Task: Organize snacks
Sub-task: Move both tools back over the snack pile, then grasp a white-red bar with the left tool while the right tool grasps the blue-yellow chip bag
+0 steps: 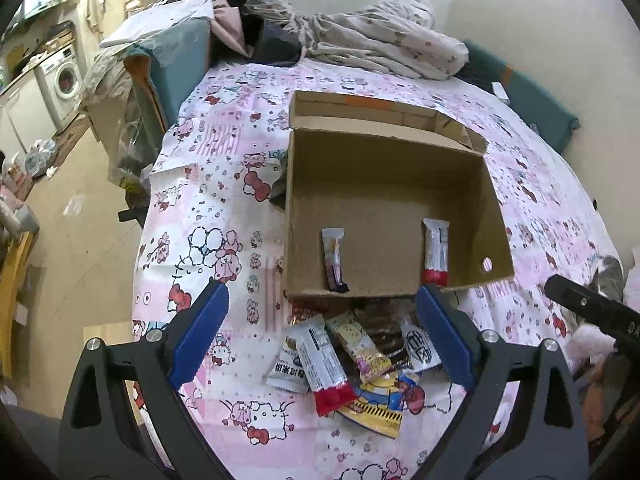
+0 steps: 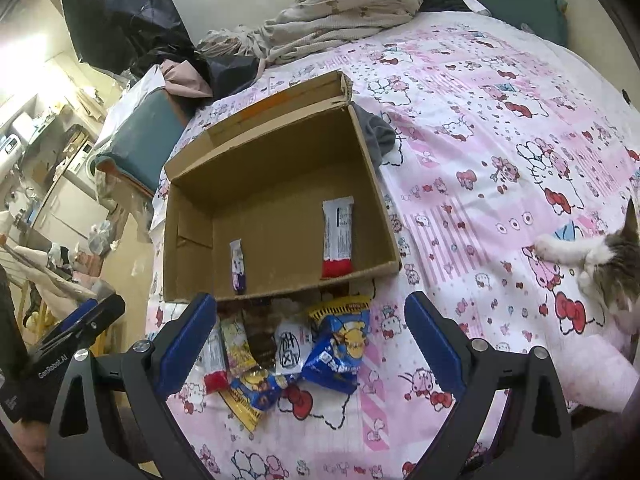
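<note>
An open cardboard box (image 1: 384, 184) (image 2: 276, 184) lies on the pink cartoon-print bedsheet (image 1: 224, 208). Two bars lean against its near wall: a small purple-and-white bar (image 1: 334, 258) (image 2: 238, 266) and a white bar with a red end (image 1: 436, 250) (image 2: 338, 236). In front of the box sits a pile of snack packets (image 1: 352, 360) (image 2: 288, 348), among them a white-and-red bar (image 1: 324, 364), a yellow packet (image 1: 362, 346) and a blue-and-yellow bag (image 2: 340, 344). My left gripper (image 1: 322, 302) hovers open above the pile, empty. My right gripper (image 2: 310, 314) is open too, also over the pile.
Crumpled bedding (image 1: 380, 36) and teal cushions (image 1: 176, 60) lie behind the box. A cat (image 2: 604, 264) rests on the sheet at the right, close to my right gripper. The bed's left edge drops to a cluttered floor with a washing machine (image 1: 64, 76).
</note>
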The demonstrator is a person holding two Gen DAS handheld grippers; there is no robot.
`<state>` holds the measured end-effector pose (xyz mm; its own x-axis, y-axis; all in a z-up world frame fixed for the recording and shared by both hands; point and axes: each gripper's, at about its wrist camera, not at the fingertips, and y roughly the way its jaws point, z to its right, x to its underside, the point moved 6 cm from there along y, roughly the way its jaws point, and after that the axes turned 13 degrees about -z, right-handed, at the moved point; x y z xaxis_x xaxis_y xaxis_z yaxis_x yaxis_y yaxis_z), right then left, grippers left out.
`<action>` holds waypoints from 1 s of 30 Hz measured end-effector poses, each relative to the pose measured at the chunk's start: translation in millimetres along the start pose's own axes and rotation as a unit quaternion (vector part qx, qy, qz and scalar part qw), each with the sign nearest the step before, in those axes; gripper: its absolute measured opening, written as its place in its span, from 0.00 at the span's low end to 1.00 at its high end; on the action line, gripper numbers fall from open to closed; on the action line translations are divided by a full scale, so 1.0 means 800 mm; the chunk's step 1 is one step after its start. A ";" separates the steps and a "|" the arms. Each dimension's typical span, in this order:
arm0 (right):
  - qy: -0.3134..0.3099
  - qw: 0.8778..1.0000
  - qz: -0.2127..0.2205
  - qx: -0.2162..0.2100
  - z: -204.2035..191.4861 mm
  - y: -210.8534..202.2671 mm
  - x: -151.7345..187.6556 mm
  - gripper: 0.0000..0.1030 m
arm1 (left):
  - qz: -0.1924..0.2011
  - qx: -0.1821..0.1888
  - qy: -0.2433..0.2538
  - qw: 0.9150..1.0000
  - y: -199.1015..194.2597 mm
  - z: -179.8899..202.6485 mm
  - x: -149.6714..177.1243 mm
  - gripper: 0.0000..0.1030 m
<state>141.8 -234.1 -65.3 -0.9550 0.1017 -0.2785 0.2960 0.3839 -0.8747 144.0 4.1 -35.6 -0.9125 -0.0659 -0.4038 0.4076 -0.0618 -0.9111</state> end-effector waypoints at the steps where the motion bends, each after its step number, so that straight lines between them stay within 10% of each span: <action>1: 0.001 1.000 -0.001 0.001 0.002 0.001 0.002 0.94 | 0.009 0.002 0.003 1.000 -0.003 0.000 0.004 0.90; 14: 0.047 0.995 -0.083 -0.006 0.038 0.049 0.010 0.93 | -0.012 -0.008 -0.042 0.999 0.022 -0.038 0.027 0.99; 30: 0.054 0.965 -0.253 0.032 0.033 0.198 0.031 0.65 | -0.041 0.001 -0.093 0.995 0.039 -0.063 0.026 0.99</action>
<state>165.8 -194.7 -221.3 -0.9728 0.0128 0.2311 -0.2120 0.3517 -0.9118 136.1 50.7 -76.5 -0.9206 -0.2428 -0.3060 0.3326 -0.0768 -0.9399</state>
